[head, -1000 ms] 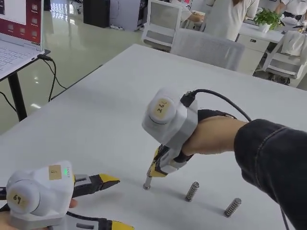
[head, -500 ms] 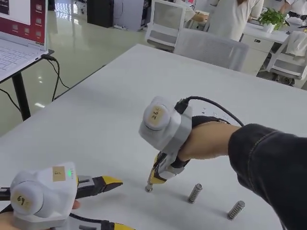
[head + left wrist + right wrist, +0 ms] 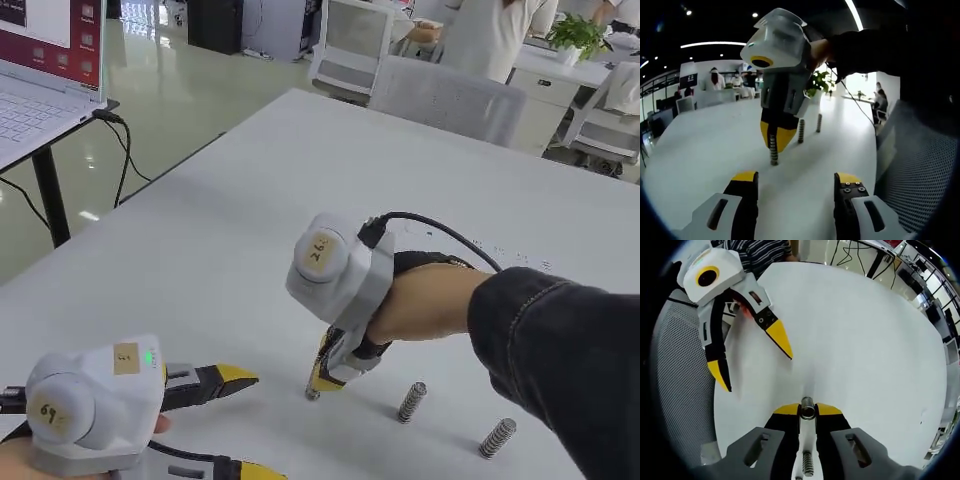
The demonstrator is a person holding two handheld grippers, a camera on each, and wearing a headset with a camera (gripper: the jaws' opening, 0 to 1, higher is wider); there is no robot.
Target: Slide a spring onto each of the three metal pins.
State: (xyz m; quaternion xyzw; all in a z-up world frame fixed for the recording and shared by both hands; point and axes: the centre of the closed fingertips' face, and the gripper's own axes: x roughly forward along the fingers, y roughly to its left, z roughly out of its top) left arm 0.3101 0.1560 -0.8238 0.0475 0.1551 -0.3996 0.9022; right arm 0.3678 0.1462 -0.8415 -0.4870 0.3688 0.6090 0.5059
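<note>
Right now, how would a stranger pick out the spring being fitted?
On the white table, at its near side, three springs stand in a row. The wanted one is the left spring in the head view: only it sits between the yellow tips of the right gripper, while the middle spring and the end spring stand free.

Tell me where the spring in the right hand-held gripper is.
Low centre of the head view, the spring is clamped in the right hand-held gripper over the leftmost pin, left of two upright springs.
</note>
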